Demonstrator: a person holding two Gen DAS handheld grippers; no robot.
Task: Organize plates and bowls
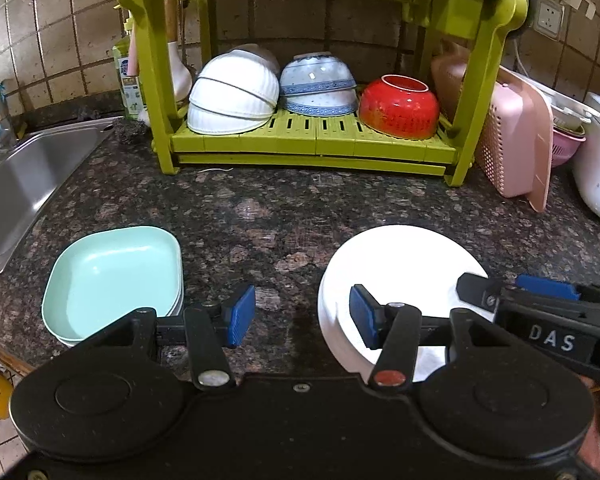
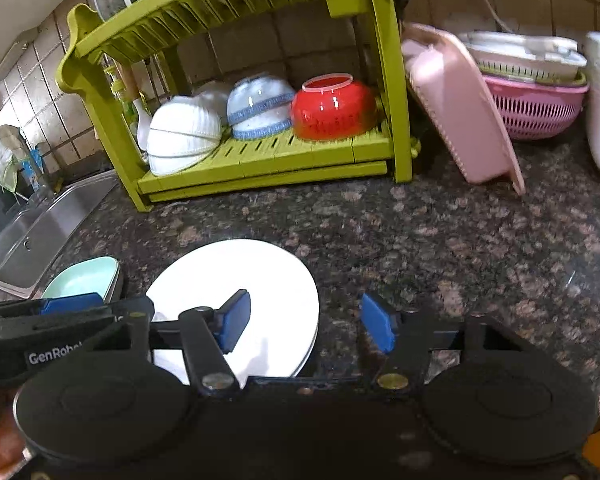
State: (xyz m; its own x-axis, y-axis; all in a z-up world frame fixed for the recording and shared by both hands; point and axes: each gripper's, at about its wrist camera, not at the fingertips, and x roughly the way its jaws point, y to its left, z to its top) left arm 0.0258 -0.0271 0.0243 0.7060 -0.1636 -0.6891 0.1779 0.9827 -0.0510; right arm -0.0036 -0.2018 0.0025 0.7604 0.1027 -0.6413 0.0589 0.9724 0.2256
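1. The left gripper [image 1: 302, 316] hangs with its jaws spread wide and empty, above the countertop [image 1: 284, 216], between the two dish stacks.
2. The right gripper [image 2: 306, 322] is likewise spread and holds nothing; its left pad is over the white plates [image 2: 260, 280], its right pad over bare stone.
3. The mint square dishes [image 1: 116, 276] sit stacked to the left, near the sink [image 1: 32, 176].
4. Farther back, the green dish rack [image 1: 312, 140] carries upturned white bowls [image 1: 232, 96], blue-patterned bowls [image 1: 320, 84] and a red bowl [image 1: 400, 108] on its lower shelf.
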